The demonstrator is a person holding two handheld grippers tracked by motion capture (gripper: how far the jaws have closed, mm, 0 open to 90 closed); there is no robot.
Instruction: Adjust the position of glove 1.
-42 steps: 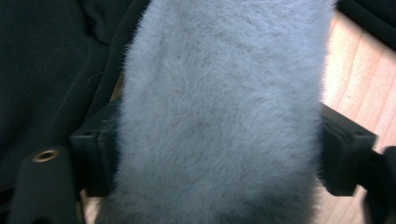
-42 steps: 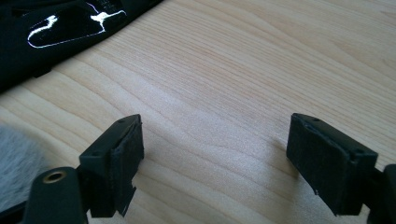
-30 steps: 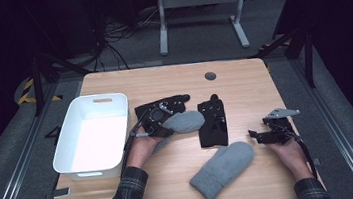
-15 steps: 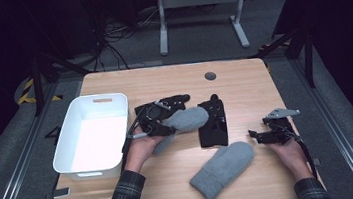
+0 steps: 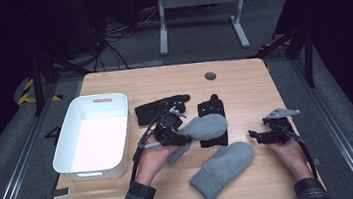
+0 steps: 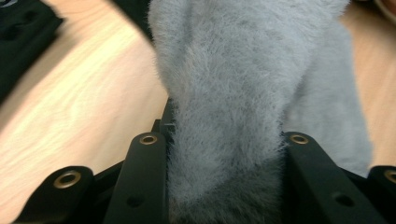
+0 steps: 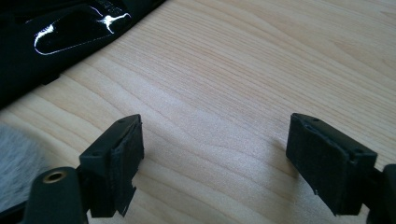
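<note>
Lifted grey mitten [image 5: 207, 126] now rightward, clamped between left gripper [image 5: 172, 136] fingers [image 6: 140, 182]

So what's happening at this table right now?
A person works two handheld grippers over a wooden table. The left gripper is clamped on a grey fuzzy mitten, holding it over a black glove. The right gripper rests open on the bare wood, holding nothing. A second grey mitten lies flat near the front edge, and a white bin sits at the left.
</note>
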